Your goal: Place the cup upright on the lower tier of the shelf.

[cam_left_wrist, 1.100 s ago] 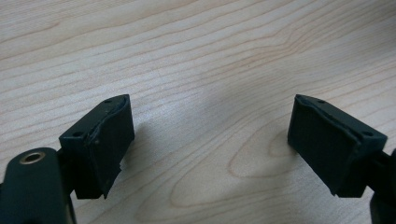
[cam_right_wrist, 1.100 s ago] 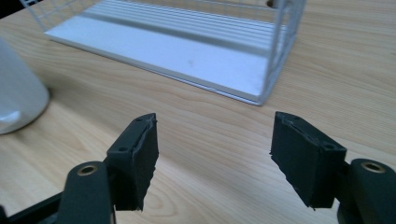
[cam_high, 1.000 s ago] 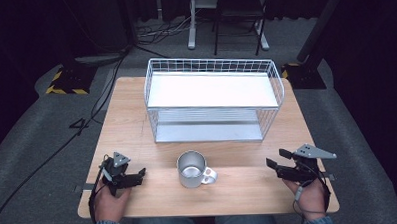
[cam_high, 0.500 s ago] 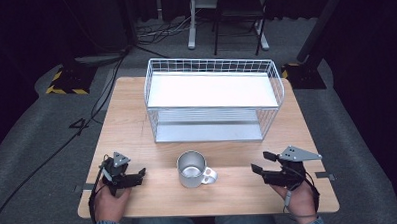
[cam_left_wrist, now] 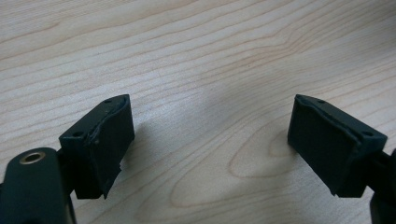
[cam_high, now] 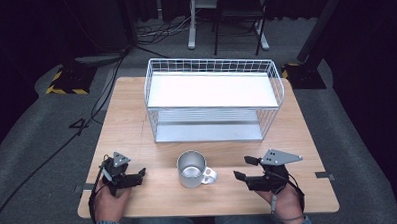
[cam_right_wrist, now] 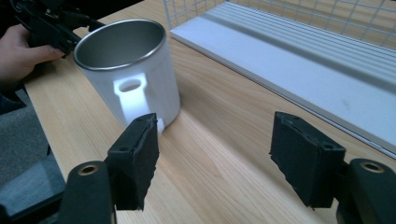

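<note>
A metal mug (cam_high: 192, 169) with a white handle stands upright on the wooden table (cam_high: 132, 124), near the front edge. Its handle points toward my right gripper (cam_high: 243, 168), which is open a short way to the mug's right. In the right gripper view the mug (cam_right_wrist: 128, 70) stands just beyond the left jaw, and the right gripper (cam_right_wrist: 215, 151) has nothing between its jaws. My left gripper (cam_high: 138, 174) rests open near the front left of the table, apart from the mug. In the left gripper view the left gripper (cam_left_wrist: 210, 135) is over bare wood.
A white wire basket rack (cam_high: 212, 66) with two shelves stands across the back half of the table. Its lower shelf (cam_right_wrist: 299, 60) lies just beyond the mug. Cables (cam_high: 93, 103) run over the grey floor to the left.
My right gripper has moved left toward the mug's handle. The left gripper and the mug have stayed where they were.
</note>
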`<state>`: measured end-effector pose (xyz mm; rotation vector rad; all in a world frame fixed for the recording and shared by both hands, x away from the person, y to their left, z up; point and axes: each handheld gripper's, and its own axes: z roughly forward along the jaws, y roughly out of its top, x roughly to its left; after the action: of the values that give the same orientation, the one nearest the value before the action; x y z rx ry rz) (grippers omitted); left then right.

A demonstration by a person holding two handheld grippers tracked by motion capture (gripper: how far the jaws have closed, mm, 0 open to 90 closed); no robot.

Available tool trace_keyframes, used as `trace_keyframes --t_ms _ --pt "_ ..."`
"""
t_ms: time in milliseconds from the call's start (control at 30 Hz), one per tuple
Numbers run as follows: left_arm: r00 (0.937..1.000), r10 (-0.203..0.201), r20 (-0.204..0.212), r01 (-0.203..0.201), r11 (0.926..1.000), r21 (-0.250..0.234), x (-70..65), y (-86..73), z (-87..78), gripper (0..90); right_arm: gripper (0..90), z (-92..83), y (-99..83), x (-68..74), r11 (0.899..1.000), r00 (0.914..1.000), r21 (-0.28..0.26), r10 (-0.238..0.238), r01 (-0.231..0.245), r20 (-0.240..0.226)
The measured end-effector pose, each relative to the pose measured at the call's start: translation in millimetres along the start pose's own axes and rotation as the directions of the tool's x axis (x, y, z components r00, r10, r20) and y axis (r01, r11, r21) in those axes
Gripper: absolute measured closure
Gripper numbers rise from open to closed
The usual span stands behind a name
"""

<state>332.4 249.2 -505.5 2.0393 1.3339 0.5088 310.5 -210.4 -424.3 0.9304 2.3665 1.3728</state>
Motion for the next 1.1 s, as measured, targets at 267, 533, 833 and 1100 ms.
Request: trace_keyframes --t_ms 267,533,833,1100 --pt "1.0000 0.000 0.000 0.000 1.0000 0.000 0.0 0.0 0.0 15.0 33.7 16.6 3.8 15.8 0.999 0.9975 0.029 -0.012 0.014 -0.070" --pt "1.0000 0.001 0.000 -0.001 1.0000 0.000 0.0 0.0 0.0 14.9 34.6 32.8 7.1 27.4 0.998 0.9922 0.050 -0.033 0.039 -0.120" --pt "1.0000 0.000 0.000 0.000 1.0000 0.000 0.0 0.0 0.0 15.0 44.7 50.6 7.8 32.0 0.994 0.9861 0.095 -0.041 0.057 -0.161" --pt "1.0000 0.000 0.000 0.000 1.0000 0.000 0.0 0.0 0.0 15.0 53.6 64.2 13.4 36.2 0.986 0.9819 0.126 -0.091 0.113 -0.166"
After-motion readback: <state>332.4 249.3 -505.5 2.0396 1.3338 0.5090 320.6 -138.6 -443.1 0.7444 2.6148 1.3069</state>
